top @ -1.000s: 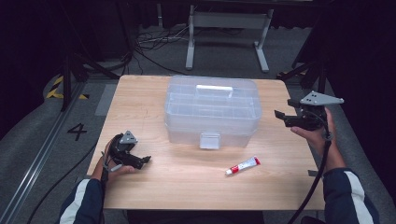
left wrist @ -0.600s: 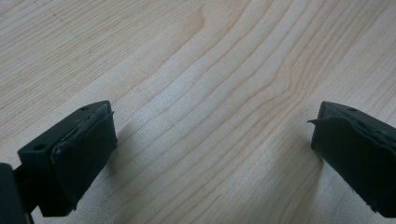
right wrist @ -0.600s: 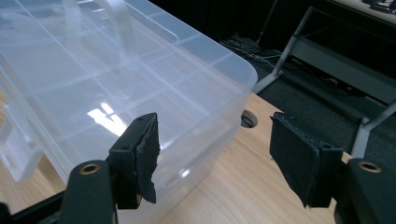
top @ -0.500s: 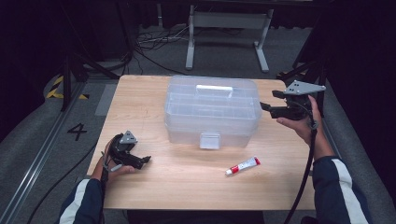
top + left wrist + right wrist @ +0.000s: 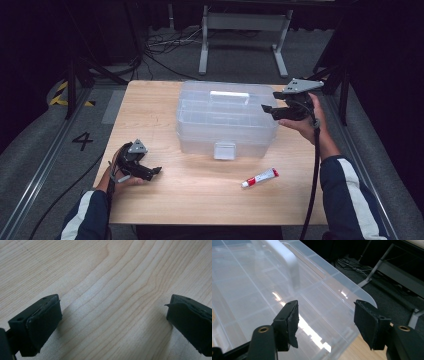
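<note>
The right gripper [image 5: 325, 323] hovers over the clear box [image 5: 226, 120] lid's 3 o'clock end, jaws just closing yet apart, holding nothing. The high view adds a tube [image 5: 260, 177] at 5 o'clock – and the left gripper [image 5: 112, 325] (wide open, empty) over bare table [image 5: 105, 277].

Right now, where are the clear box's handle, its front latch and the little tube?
handle [image 5: 229, 94], high view, middle of the white grip.
front latch [image 5: 224, 150], high view, centre of the flap.
tube [image 5: 260, 177], high view, mid-body.

Place: a recording lab or test studio, not a home
Walls: black all round
Floor: grey carpet [image 5: 60, 150] marked with a painted number 4 [image 5: 82, 141] (beside hazard tape [image 5: 61, 95])
Gear: loose cables [image 5: 165, 50], metal stand [image 5: 243, 30]
Work surface: one plain wooden table [image 5: 200, 195]
</note>
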The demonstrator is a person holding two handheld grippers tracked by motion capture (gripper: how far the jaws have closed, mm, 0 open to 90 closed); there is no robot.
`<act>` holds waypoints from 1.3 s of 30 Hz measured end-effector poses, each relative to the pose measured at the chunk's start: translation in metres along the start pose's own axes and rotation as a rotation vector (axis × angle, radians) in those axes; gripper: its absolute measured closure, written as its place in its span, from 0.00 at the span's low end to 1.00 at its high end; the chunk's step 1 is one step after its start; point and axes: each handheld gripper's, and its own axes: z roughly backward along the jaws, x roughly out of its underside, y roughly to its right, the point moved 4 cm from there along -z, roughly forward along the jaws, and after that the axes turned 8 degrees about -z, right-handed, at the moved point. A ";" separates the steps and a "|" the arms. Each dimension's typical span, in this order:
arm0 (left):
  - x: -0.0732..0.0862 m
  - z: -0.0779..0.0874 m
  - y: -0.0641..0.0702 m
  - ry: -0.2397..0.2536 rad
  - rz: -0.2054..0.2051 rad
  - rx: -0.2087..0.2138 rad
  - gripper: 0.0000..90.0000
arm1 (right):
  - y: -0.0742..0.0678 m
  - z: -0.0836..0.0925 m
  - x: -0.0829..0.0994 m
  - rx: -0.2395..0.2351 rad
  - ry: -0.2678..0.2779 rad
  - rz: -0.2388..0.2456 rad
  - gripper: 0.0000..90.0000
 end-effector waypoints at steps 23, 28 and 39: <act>-0.019 -0.006 -0.001 0.012 -0.011 0.067 0.15 | -0.027 -0.036 -0.028 -0.096 -0.068 0.105 0.52; -0.047 -0.013 -0.004 0.069 -0.022 0.084 0.17 | -0.029 -0.044 -0.034 -0.077 -0.098 0.114 0.60; -0.089 -0.023 -0.002 0.159 -0.076 0.114 0.17 | -0.039 -0.056 -0.042 -0.077 -0.133 0.126 0.77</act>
